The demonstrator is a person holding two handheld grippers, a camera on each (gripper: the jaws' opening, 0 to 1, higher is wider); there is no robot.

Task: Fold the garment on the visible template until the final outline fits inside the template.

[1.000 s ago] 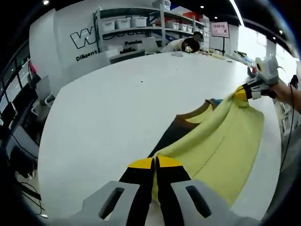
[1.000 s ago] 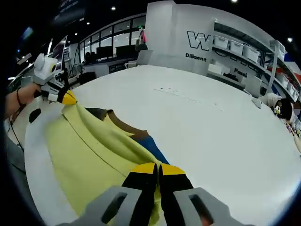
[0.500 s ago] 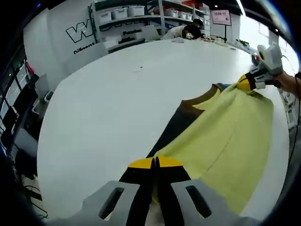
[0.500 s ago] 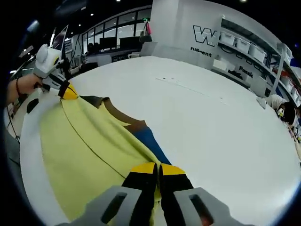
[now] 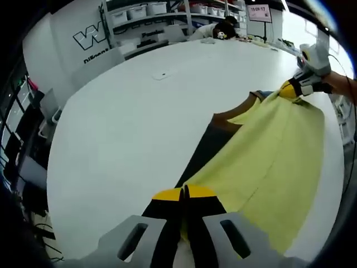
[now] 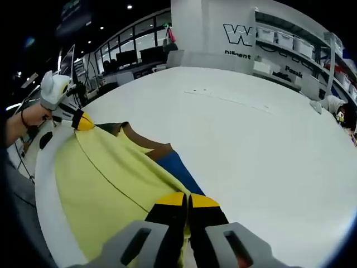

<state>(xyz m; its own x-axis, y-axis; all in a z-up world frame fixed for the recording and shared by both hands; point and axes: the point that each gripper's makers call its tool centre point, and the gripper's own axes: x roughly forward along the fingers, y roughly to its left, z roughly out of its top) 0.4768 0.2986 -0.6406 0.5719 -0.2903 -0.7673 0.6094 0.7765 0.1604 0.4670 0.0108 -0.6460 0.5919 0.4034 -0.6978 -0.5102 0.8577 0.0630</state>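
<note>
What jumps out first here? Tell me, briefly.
The yellow garment stretched over the white table, with brown and blue parts showing beneath its far edge. The left gripper and the right gripper each pinch a corner of it, jaws shut. Beyond the table stand shelves with white bins.

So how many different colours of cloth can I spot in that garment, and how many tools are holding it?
Yellow cloth: 1
Brown cloth: 1
Blue cloth: 1
Left tool and right tool, each shut on the garment: 2
Total: 3 colours, 2 tools
</note>
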